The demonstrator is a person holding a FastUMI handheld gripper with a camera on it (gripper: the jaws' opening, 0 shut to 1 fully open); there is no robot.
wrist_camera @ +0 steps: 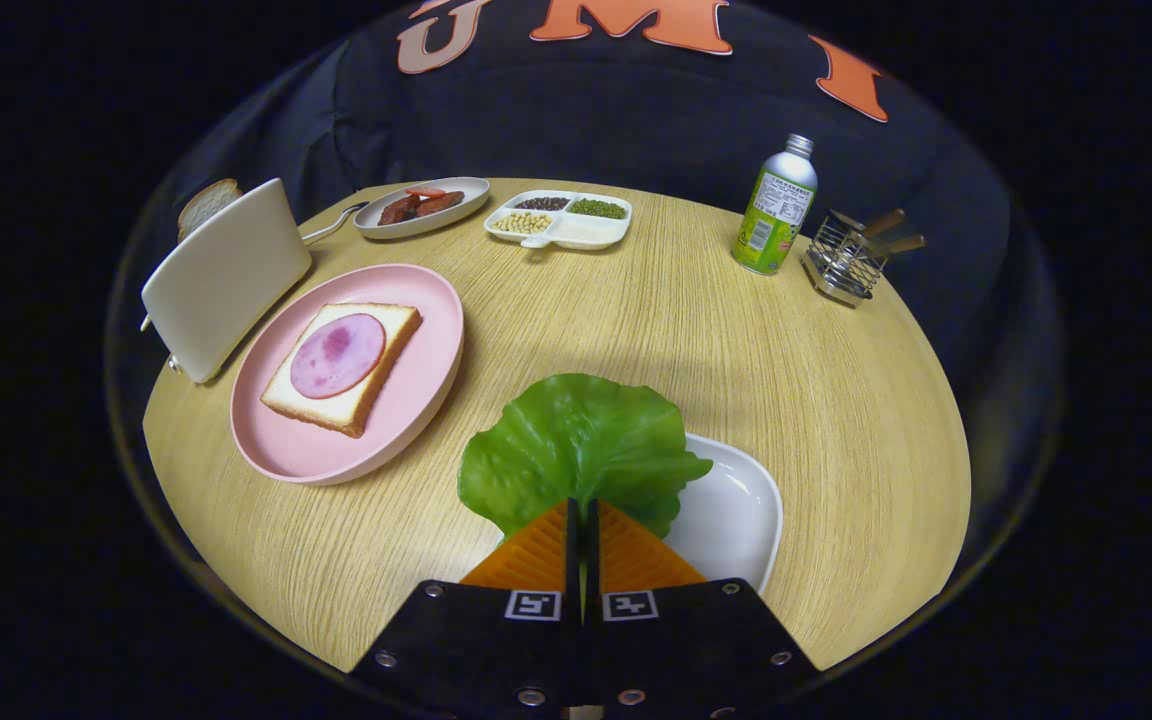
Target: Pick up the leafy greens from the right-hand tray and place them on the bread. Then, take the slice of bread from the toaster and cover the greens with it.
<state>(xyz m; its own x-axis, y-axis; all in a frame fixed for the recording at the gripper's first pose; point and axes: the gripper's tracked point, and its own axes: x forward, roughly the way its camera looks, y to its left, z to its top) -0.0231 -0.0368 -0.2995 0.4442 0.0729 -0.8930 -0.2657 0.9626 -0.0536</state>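
While hand-held gripper [582,515] pinches lettuce leaf [576,450] by stem edge (fingers closed), leaf hangs clear of white tray [736,510], ready for bread [346,365].

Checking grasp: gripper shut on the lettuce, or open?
Shut on the lettuce leaf: gripper fingers meet at its near edge, over the white tray.

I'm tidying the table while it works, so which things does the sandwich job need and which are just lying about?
Needed:
lettuce leaf, pinched between the closed fingers
white tray
bread with ham on pink plate
toaster with bread slice

Lying about:
bottle
wire rack
bean tray
sausage dish
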